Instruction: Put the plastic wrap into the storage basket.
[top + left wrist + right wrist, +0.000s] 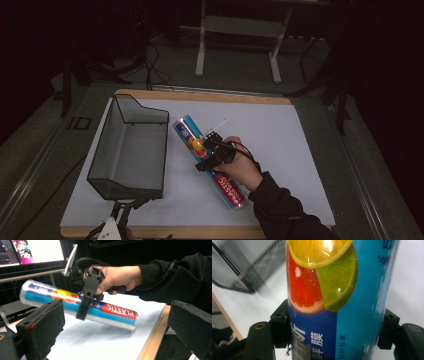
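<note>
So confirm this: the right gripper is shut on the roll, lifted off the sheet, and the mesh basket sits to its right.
One thing is wrong: the mesh basket sits to the left of the roll, not its right, as the high view shows. The rest holds: the right gripper is shut on the roll, and the left gripper view shows it lifted off the sheet.

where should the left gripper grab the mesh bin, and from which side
Take the bin's near rim, from the person's side. It is thin upright mesh wall, slim enough for open fingers to straddle, and the left gripper already sits just before it. The tall far wall is further.
</note>
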Available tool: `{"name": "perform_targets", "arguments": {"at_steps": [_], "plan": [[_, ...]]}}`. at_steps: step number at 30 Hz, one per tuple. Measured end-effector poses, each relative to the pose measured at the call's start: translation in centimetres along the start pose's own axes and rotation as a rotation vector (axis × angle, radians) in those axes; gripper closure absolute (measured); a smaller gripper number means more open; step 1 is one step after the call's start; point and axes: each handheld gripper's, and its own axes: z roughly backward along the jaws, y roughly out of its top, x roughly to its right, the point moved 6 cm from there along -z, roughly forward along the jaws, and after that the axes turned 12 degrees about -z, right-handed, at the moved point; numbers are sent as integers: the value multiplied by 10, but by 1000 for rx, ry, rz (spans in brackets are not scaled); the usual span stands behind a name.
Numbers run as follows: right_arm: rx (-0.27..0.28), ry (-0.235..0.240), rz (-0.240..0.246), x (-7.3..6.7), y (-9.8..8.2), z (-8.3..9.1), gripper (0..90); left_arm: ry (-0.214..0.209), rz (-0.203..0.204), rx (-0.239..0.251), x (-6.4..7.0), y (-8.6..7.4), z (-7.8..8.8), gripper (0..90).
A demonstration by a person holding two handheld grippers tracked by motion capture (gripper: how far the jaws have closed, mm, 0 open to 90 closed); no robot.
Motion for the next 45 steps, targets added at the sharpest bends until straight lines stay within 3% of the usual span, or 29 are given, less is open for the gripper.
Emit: {"name": "perform_targets", "arguments": {"at_steps": [8, 18, 27, 37, 45], "plan": [[93, 58, -19, -9, 20, 22, 317, 1, -3, 2, 0, 0, 0, 20], [244, 126, -38, -36, 57, 52, 317, 8, -10, 6, 0, 0, 1, 20], [332, 180, -67, -57, 86, 68, 317, 5, -13, 4, 1, -1, 0, 20], [425, 259, -123, -80, 116, 76, 317, 38, -19, -25, -2, -4, 0, 20], [472, 292, -193, -98, 139, 63, 317, 60, -26, -30, -3, -5, 0, 20]]}}
